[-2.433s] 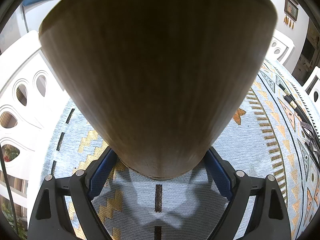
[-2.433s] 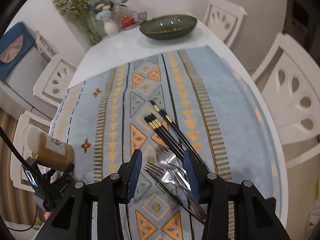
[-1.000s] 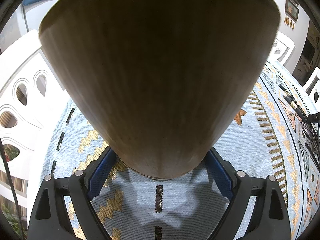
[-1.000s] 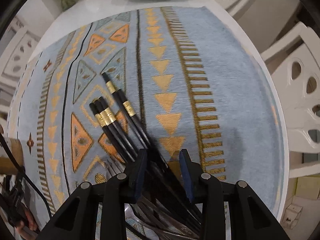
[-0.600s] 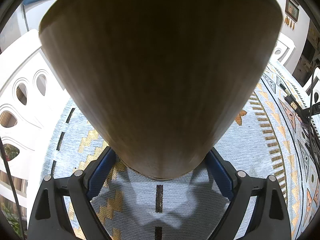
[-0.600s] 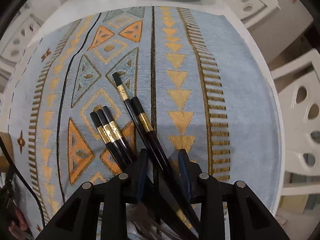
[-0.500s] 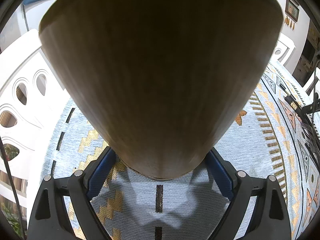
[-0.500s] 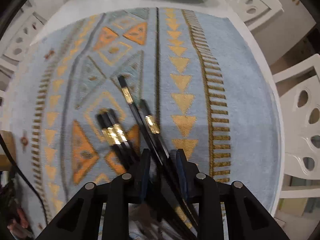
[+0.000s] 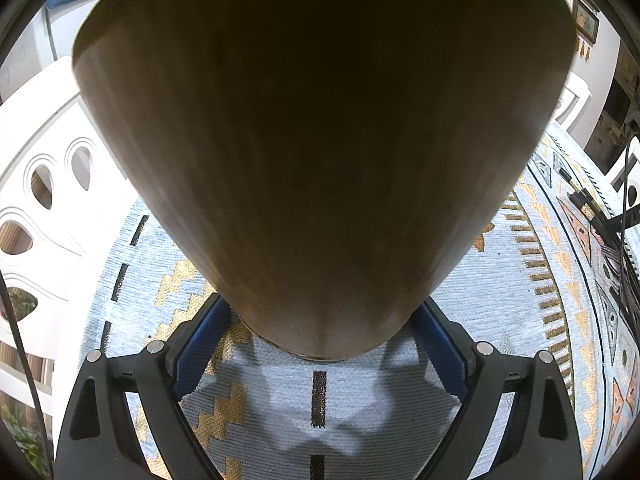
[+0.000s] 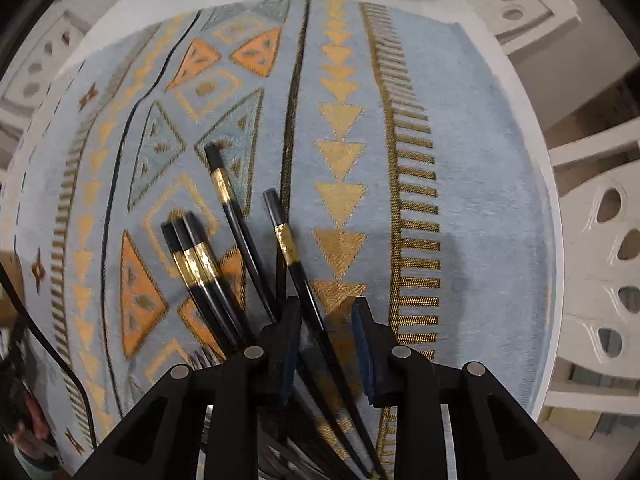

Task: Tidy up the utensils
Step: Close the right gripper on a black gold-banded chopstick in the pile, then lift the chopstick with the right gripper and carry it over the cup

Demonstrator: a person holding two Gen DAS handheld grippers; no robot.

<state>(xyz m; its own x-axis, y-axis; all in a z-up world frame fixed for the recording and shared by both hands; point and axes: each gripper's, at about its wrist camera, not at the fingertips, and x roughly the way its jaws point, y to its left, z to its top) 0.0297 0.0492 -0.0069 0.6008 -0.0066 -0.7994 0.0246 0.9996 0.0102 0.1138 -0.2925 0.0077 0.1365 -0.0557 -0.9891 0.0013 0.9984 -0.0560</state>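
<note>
Left gripper (image 9: 320,356), jaws opening, w/ blue pads (image 9: 200,344) at either side of a wooden cup's (image 9: 320,140) base; whether they press it can't be told. Cup fills the left wrist view, over a patterned blue cloth (image 9: 500,300).

Right gripper (image 10: 326,344) points down at the cloth, jaws narrow but apart, one black chopstick (image 10: 298,276) between the pads, contact unclear. Just left lie more gold-banded chopsticks (image 10: 196,264). Farther off: white table edge (image 10: 532,120) & white chairs (image 10: 600,248).
</note>
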